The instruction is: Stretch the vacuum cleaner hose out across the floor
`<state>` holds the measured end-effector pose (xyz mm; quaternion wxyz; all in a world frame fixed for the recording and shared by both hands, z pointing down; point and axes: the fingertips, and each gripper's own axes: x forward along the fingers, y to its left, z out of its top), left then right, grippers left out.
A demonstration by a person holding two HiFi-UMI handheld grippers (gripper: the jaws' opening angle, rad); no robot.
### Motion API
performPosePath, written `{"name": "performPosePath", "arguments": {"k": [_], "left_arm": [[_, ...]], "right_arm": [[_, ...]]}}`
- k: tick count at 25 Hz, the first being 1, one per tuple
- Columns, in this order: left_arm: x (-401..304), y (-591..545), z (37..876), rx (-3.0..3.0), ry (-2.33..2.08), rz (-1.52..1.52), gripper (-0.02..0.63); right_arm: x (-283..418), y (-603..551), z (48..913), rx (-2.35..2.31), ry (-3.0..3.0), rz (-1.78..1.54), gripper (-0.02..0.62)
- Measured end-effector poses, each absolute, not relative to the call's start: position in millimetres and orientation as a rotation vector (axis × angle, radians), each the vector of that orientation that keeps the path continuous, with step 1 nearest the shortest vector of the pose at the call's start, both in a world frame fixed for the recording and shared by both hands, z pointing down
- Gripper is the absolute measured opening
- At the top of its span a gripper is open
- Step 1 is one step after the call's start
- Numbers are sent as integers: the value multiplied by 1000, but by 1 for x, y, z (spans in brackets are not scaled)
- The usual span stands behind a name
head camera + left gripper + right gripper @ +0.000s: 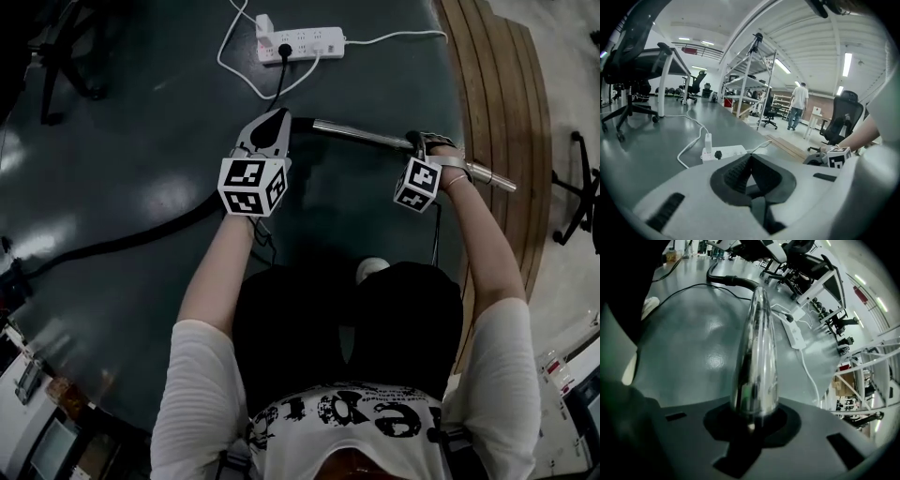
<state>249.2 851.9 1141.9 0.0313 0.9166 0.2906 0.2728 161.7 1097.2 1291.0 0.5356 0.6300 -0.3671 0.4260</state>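
Note:
The vacuum's chrome tube (375, 137) lies level above the floor, and my right gripper (425, 142) is shut on it near its bare end. In the right gripper view the tube (757, 348) runs straight out from between the jaws to the black hose (726, 280), which curves away to the left. The hose (131, 241) trails over the dark floor toward the left edge. My left gripper (278, 118) is shut and holds nothing, its tip close to the tube's hose end. In the left gripper view, that gripper (750, 159) has its pads together.
A white power strip (302, 44) with cables lies ahead on the floor (141, 122). A curved wooden platform (497, 84) borders the right side. Office chairs stand at the far left (61, 56) and right (579, 192). A person (800, 101) stands far off by shelving.

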Motion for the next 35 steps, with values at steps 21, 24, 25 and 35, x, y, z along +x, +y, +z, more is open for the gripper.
{"name": "performPosePath", "arguments": {"k": [21,24,25,35], "left_arm": [[216,871,1207,2768,991,948,6],[217,870,1200,2772,983,935,5],[217,870,1198,2770,980,933,6],[235,876,1152,2743,918,862,6]], "right_arm": [[142,1101,1338,1607,-787,1032,224],[133,1092,1321,1678,-856,996,258],[130,1089,1314,1724,-883,995,259],[150,1058,1217,2131,-1087,1116,258]]}}
